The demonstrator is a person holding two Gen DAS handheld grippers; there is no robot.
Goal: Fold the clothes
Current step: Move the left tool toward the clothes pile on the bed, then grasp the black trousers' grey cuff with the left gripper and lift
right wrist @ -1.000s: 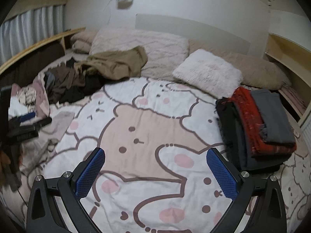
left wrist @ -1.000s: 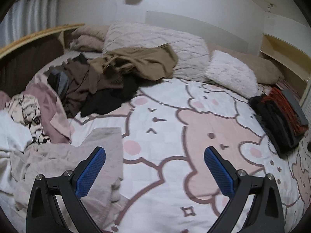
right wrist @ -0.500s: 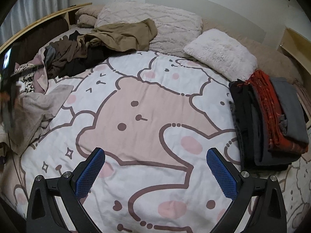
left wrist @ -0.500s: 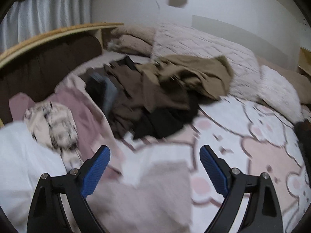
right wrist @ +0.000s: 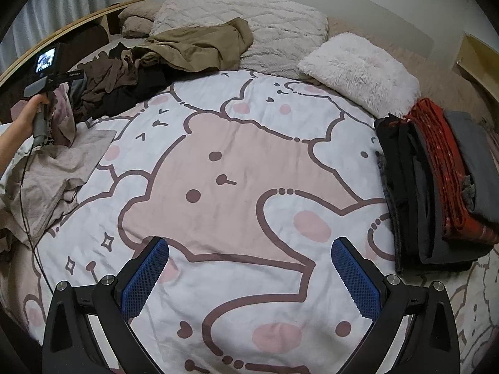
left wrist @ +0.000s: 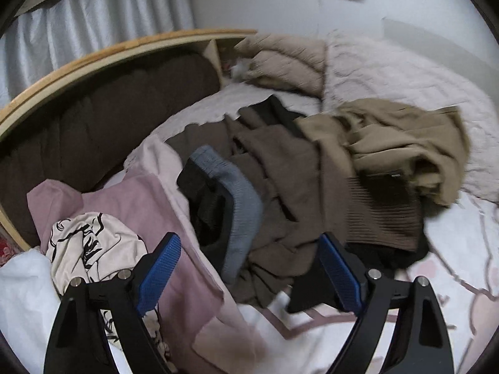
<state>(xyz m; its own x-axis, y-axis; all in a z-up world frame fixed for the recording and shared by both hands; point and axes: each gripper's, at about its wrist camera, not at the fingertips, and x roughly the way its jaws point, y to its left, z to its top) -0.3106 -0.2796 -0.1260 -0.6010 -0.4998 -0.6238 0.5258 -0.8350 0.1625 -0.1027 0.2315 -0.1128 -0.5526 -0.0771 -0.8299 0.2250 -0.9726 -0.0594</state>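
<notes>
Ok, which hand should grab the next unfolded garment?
Left. Its tongs hang open right over the unfolded pile; the right tongs face bare bedspread, away from that pile.

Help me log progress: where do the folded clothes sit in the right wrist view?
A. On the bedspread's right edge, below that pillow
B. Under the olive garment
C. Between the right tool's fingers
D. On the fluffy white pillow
A: the folded stack lies on the bedspread at the right, below the pillow.
</notes>
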